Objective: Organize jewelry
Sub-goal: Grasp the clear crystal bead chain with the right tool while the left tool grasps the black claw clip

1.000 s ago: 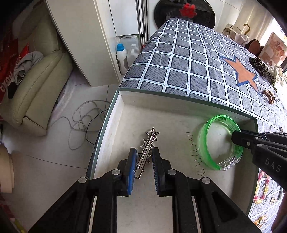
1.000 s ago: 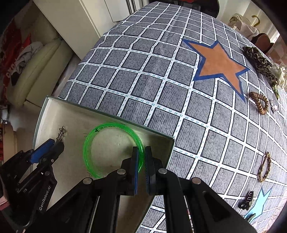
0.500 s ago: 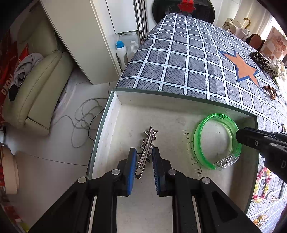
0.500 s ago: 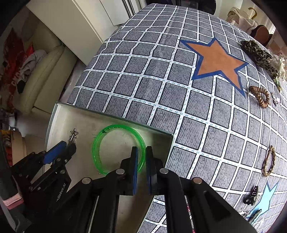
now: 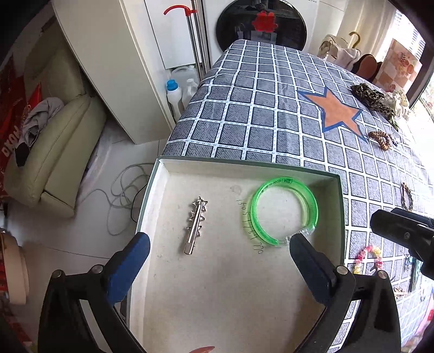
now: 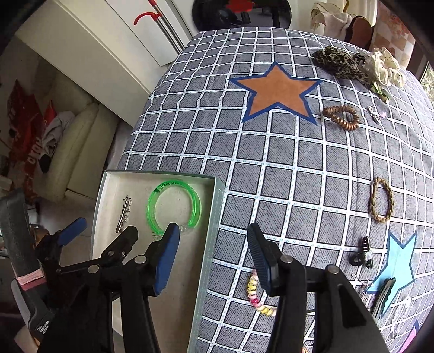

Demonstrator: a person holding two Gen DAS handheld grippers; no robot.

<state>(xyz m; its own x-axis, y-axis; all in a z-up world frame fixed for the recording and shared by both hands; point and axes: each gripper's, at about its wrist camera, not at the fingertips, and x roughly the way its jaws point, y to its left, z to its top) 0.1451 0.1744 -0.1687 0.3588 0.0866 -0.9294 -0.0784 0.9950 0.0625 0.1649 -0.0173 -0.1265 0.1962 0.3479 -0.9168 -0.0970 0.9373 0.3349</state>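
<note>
Both grippers' fingers [image 5: 130, 260] spread wide — empty.

Pale tiled floor [image 5: 81, 244], cream sofa [image 5: 54, 152] on the left, white cabinet [image 5: 114, 68], washing machine [image 5: 260, 24] at the back, daylight coming from the right.

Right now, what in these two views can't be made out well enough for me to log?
- Handwriting on the box floor beside the green bracelet: left wrist view, too small, partly under the bracelet.
- Pastel bead bracelet: right wrist view, partly behind the right gripper fingers.
- Items by the light blue star: right wrist view, tiny, cut by the edge.
</note>
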